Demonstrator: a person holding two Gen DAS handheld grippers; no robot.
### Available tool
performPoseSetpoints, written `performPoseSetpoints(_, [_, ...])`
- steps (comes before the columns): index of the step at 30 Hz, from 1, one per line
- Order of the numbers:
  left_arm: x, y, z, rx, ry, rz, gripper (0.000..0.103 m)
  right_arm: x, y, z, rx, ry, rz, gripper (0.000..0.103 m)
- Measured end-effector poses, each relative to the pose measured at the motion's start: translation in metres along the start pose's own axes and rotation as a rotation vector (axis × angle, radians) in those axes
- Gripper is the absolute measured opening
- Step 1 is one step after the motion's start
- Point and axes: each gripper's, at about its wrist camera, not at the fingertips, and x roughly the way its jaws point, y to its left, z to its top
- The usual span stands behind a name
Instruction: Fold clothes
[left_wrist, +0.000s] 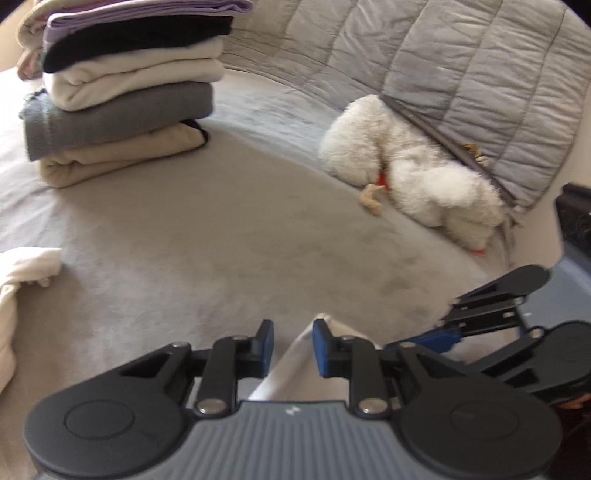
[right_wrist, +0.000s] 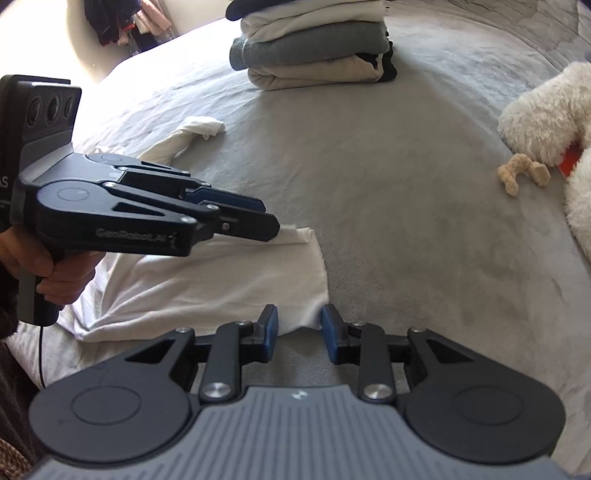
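1. Cloth first: a white garment lies rumpled on the grey bed. Its free edge is right at both claws, and the rest of it spreads away to their left.
2. That edge runs away from the person. Its near corner sits at the right claw and its far corner at the left claw, so each claw has its own corner and neither is better placed.
3. The left claw is partly open. A peak of white cloth stands up between its blue pads, but I see a gap on either side, so I would not call it gripped yet.
4. The right claw is also partly open, a touch wider. The hem's corner lies in its mouth close to the right-hand pad, with no squeeze on it that I can see.
5. The garment's long axis seems to run leftward from the claws, ending in a twisted sleeve beyond the left claw.
6. My judgement: the next move is to pinch both corners and carry the edge left across the body of the cloth. The claws need to travel together or the fold will skew.
7. The stack of folded clothes sits well ahead of both claws, and the fluffy white toy well off to the right, clear of that path.
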Motion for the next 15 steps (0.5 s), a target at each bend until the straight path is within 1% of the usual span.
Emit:
performPoseSetpoints(2, [0.002,0.0,0.002,0.008,0.019,-0.019,0.025,0.0,-0.002,-0.001,0.012,-0.005,0.006,0.031])
performPoseSetpoints(7, [0.013,-0.005,0.001,0.034,0.027,0.012,0.024,0.005,0.003,-0.002,0.0,-0.025,-0.015,0.031])
performPoseSetpoints(9, [0.015,-0.008,0.002,0.033,0.024,0.033,0.009,0.007,0.006,-0.002,-0.017,-0.031,-0.034,0.029])
performPoseSetpoints(10, [0.016,-0.009,0.002,0.027,0.02,0.047,0.002,0.008,0.008,-0.003,-0.034,-0.032,-0.059,0.018])
performPoseSetpoints(11, [0.015,-0.011,0.001,0.017,0.005,0.065,0.001,0.008,0.011,-0.003,-0.057,-0.031,-0.092,0.006])
performPoseSetpoints(12, [0.015,-0.012,0.0,0.006,-0.013,0.084,0.001,0.008,0.012,-0.003,-0.065,-0.029,-0.106,0.004])
performPoseSetpoints(15, [0.011,-0.016,0.0,-0.037,-0.086,0.115,0.001,0.001,0.009,-0.004,-0.05,-0.028,-0.094,0.002])
